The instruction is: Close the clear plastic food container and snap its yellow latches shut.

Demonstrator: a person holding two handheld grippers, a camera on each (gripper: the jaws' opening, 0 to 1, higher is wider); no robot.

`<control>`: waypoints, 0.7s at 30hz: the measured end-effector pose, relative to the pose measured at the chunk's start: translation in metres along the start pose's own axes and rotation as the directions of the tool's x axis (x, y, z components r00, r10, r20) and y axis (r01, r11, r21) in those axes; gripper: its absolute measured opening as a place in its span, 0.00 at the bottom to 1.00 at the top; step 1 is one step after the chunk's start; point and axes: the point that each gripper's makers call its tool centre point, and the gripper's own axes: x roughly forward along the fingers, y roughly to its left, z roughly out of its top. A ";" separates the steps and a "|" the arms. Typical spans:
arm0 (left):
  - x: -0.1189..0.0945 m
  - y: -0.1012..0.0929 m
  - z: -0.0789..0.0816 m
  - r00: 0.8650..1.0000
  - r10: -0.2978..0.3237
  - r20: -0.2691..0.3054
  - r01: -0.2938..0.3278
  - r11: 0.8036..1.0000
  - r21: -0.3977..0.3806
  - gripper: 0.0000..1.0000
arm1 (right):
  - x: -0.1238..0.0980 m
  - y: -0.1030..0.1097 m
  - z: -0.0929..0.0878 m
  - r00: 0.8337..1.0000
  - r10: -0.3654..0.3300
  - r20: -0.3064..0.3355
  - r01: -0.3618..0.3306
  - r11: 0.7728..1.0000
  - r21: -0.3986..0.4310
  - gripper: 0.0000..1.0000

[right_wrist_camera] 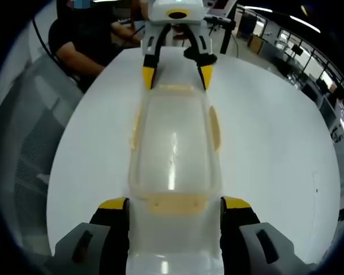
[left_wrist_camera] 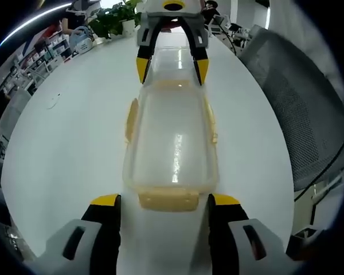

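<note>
Clear plastic container (left_wrist_camera: 172, 143), lid on, white table (left_wrist_camera: 69, 149)

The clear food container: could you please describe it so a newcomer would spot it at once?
On the white table, between the two facing grippers, lies a long clear plastic container. Pale yellow latches along its sides and ends set it apart from the bare tabletop.

White round table (left_wrist_camera: 63, 149), glossy and bare over most of its top. Directly on it, straight ahead of the left claw (left_wrist_camera: 165, 201) and between its two jaws, a clear plastic food container (left_wrist_camera: 171, 143) with pale yellow latches (lid on, latches at the ends and along both sides). Left of that claw, farther off, a small dark speck (left_wrist_camera: 53, 102), too small to tell.
</note>
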 end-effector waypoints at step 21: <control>0.002 -0.008 0.003 0.998 -0.063 0.007 0.063 0.998 0.000 0.41 | 0.006 0.001 -0.005 0.999 0.030 -0.024 -0.030 0.999 0.033 0.54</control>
